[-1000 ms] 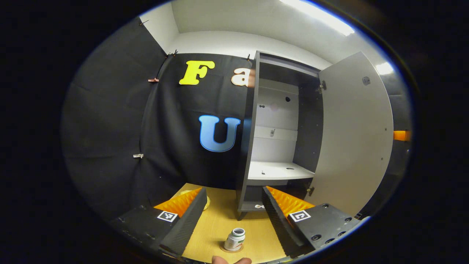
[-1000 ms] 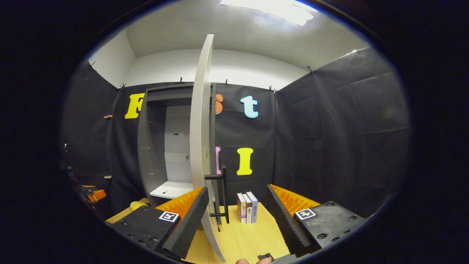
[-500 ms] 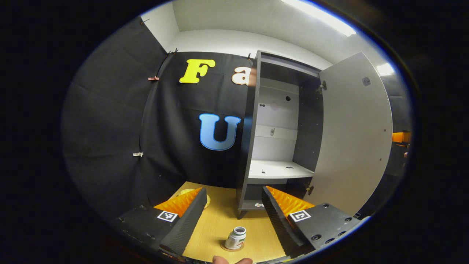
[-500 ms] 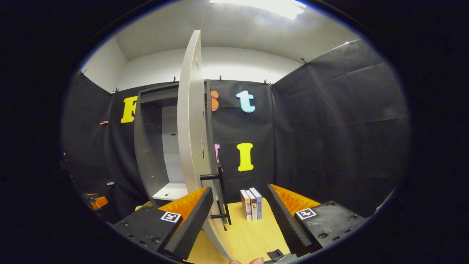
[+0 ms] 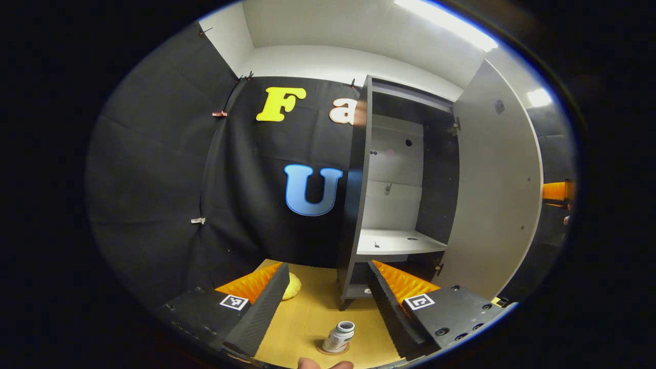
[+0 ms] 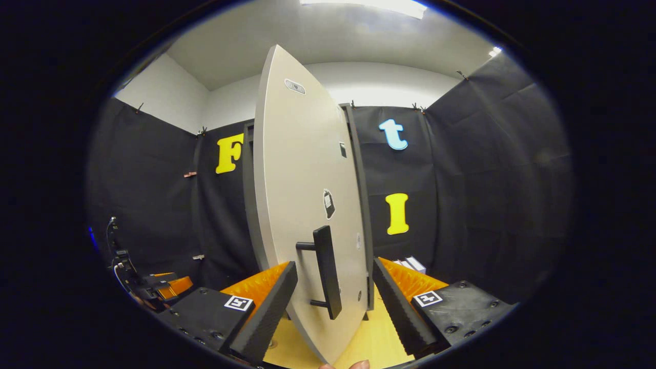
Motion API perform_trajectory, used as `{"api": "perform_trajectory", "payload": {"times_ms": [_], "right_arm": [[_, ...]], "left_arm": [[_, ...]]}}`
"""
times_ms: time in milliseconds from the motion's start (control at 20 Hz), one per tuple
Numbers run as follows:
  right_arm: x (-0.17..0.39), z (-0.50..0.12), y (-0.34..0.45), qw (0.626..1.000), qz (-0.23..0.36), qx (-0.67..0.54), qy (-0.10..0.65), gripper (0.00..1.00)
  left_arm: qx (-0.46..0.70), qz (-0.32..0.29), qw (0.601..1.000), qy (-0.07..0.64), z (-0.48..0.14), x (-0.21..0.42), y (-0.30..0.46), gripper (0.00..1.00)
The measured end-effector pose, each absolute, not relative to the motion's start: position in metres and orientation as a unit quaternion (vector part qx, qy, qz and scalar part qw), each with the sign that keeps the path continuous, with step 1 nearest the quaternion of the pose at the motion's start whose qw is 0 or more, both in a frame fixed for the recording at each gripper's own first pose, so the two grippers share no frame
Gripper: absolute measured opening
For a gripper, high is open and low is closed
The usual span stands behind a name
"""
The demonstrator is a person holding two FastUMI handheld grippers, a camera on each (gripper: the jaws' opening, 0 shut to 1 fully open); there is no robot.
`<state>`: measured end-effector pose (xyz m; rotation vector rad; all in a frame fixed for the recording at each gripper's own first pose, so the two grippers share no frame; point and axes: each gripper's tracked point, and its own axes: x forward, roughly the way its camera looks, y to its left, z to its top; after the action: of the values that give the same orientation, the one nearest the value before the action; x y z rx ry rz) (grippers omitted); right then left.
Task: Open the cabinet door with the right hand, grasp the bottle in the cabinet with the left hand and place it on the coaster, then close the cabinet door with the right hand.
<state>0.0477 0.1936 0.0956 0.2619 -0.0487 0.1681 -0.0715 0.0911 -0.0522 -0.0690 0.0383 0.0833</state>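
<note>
Closing is what remains — the small white plastic bottle [image 5: 340, 336] already stands on the round tan coaster [image 5: 328, 351] on the wooden table [image 5: 307, 318], between my left gripper [image 5: 328, 292]'s spread fingers. My right gripper [image 6: 335, 292], fingers spread too, straddles the pale grey cabinet door [image 6: 302, 205] near its black bar handle [image 6: 327, 271]; the door has swung partway shut since a second ago.

cabinet [image 5: 397, 205]: 1 | door [image 6: 302, 205]: 1 | bottle [image 5: 340, 336]: 1 | coaster [image 5: 328, 351]: 1 | grippers: 2

Coaster [image 5: 328, 351] mostly under the bottle [image 5: 340, 337] — books [image 6: 411, 264] largely behind the gripper finger [image 6: 405, 287]
</note>
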Motion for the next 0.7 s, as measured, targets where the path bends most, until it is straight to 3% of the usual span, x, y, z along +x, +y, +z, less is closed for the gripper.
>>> {"api": "perform_trajectory", "payload": {"times_ms": [700], "right_arm": [[0.108,0.091,0.264,0.973,0.159,0.166,-0.020,0.98]], "left_arm": [[-0.018,0.047,0.998,0.026,-0.055,-0.065,0.091,0.95]]}}
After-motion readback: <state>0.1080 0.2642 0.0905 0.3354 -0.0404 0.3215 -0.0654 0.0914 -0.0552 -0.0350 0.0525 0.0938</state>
